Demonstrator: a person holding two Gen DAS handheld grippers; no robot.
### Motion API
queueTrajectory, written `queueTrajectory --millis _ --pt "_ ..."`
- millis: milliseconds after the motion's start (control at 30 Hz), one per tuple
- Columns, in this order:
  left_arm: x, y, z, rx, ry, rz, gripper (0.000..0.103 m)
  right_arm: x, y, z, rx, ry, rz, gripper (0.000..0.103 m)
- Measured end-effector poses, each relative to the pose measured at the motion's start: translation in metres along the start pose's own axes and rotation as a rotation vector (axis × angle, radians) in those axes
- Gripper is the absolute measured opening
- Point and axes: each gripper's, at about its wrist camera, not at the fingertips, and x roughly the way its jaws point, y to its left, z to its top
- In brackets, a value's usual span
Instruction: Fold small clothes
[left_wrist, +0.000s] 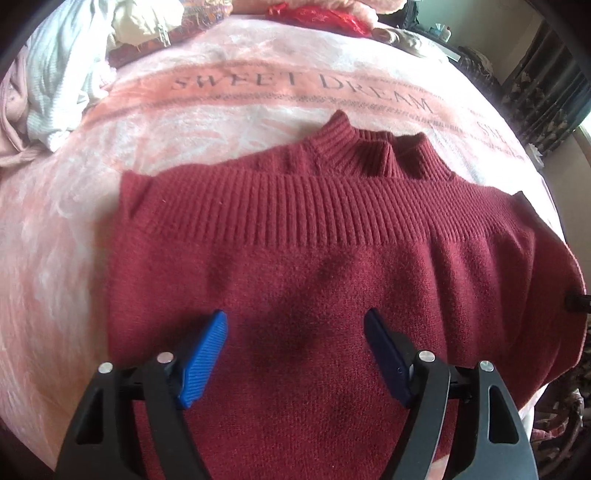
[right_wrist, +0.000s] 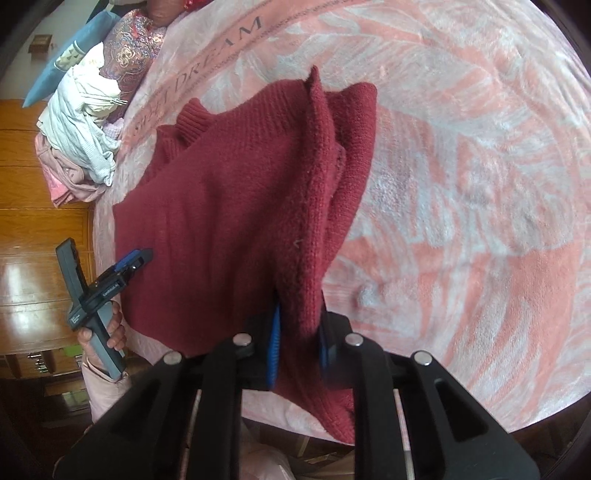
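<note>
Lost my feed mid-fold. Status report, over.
Left tongs open, over the dark red sweater. Right tongs shut on sweater's edge, lifting it. Clothes pile sits clear, far side of blanket.

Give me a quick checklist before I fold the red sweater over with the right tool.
1. Right tool clamped on the sweater edge: ok.
2. Left tool open, above the sweater's middle: ok.
3. Left tool pressing the cloth down: cannot tell.
4. Collar lying flat: not ok, it bunches up.
5. Bare blanket around the sweater for the fold: ok.
6. Clothes pile apart from the sweater: ok.
</note>
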Motion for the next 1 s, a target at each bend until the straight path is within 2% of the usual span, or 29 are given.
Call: queueTrajectory --millis 133,233,333,500,667,867,967,1000 --pt "-0.015 0.019 0.000 -0.040 -0.006 -0.080 0.077 -0.021 0.057 0.006 -0.073 -0.039 0.005 0.015" --pt "-0.014 0.033 0.000 -0.068 0.000 -0.093 0.075 -0.024 0.108 0.010 -0.157 -0.049 -0.003 0.015" --pt "-0.011 0.045 0.000 -0.102 0.009 -0.143 0.075 -0.013 0.155 0.013 -0.256 -0.037 -0.019 0.014" --pt "-0.002 0.060 -0.003 -0.141 0.028 -0.142 0.075 0.032 0.216 0.011 -0.378 0.019 -0.031 0.015" --pt "0.005 0.066 -0.005 -0.163 0.045 -0.154 0.075 0.089 0.241 -0.002 -0.453 0.096 -0.091 0.015" --pt "0.008 0.064 -0.004 -0.158 0.054 -0.133 0.076 0.134 0.240 -0.013 -0.482 0.150 -0.151 0.016" --pt "0.006 0.065 -0.002 -0.165 0.058 -0.132 0.076 0.139 0.242 -0.016 -0.502 0.150 -0.151 0.026" --pt "0.004 0.065 -0.001 -0.170 0.057 -0.136 0.076 0.136 0.243 -0.017 -0.512 0.154 -0.125 0.041"
